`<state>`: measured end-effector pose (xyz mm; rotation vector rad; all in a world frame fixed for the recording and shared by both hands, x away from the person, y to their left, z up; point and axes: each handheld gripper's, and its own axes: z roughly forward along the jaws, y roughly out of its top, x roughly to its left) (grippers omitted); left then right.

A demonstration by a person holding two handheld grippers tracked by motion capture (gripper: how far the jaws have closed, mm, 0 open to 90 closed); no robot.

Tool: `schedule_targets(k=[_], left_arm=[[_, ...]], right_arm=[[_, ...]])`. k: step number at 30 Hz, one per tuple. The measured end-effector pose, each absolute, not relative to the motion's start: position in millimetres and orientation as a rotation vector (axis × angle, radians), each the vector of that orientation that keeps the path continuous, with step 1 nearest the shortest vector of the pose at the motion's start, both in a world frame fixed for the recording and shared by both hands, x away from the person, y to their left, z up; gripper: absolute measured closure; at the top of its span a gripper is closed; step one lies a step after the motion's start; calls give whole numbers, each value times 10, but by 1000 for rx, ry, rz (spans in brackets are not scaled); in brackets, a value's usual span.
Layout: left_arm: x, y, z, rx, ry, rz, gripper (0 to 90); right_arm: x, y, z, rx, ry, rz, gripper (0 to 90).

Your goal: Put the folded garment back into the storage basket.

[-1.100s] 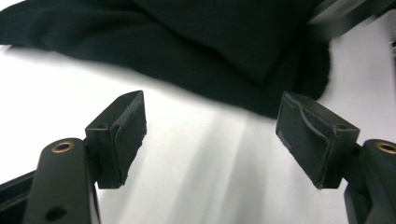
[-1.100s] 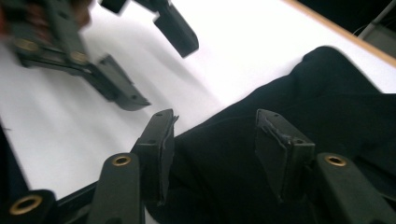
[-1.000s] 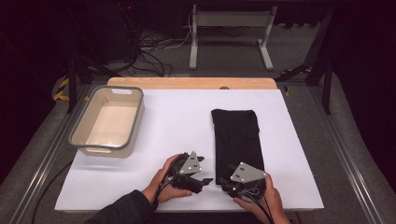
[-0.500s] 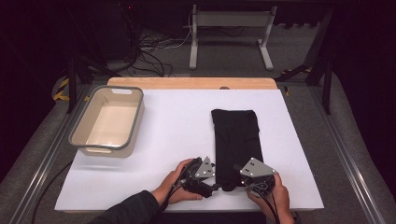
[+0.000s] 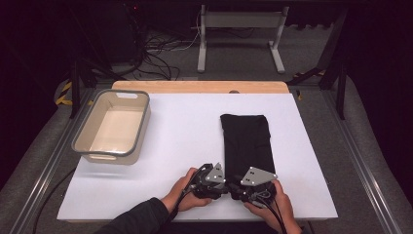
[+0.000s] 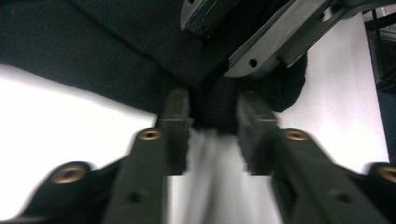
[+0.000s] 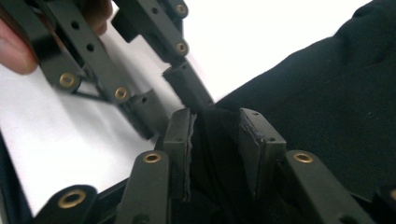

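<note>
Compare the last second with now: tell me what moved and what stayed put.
Both grippers moved right along the table's near edge. The left gripper closed in beside the right gripper at the near end of the black cloth; cloth now sits between each one's jaws, though a firm clamp cannot be confirmed. The cloth's lie and the grey bin are unchanged.

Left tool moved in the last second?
Yes. In the high view the left tool has slid right, away from the bin, and now sits at the black cloth's near edge.
</note>
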<state>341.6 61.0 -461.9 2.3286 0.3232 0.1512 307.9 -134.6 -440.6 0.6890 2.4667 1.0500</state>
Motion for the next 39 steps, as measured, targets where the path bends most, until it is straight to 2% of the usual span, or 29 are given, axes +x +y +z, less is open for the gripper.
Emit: schedule_targets(k=[1,3,7,11,18,23,27,31,39], left_arm=[[3422,609,-4621,2322,331,154,733],[3426,611,-4619,2323,327,157,820],[3417,612,-4615,2319,319,168,845],[3414,622,-4608,2316,305,181,850],[3417,693,-4580,2306,295,208,852],[3375,702,-4570,2308,254,241,852],[3361,725,-4556,2296,244,248,854],[3351,765,-4551,2303,240,256,855],[3308,1032,-4428,2280,271,310,857]], right_arm=[[3087,-1344,-4412,693,2468,1048,658],[3128,-1333,-4448,696,2477,1025,771],[3125,-1320,-4448,690,2469,1012,830],[3107,-1363,-4409,717,2447,1060,819],[3072,-1436,-4338,756,2398,1121,888],[3067,-1400,-4330,739,2396,1150,781],[3080,-1340,-4352,732,2395,1126,747],[3118,-1287,-4400,707,2407,1051,866],[3028,-1535,-4228,778,2284,1161,878]])
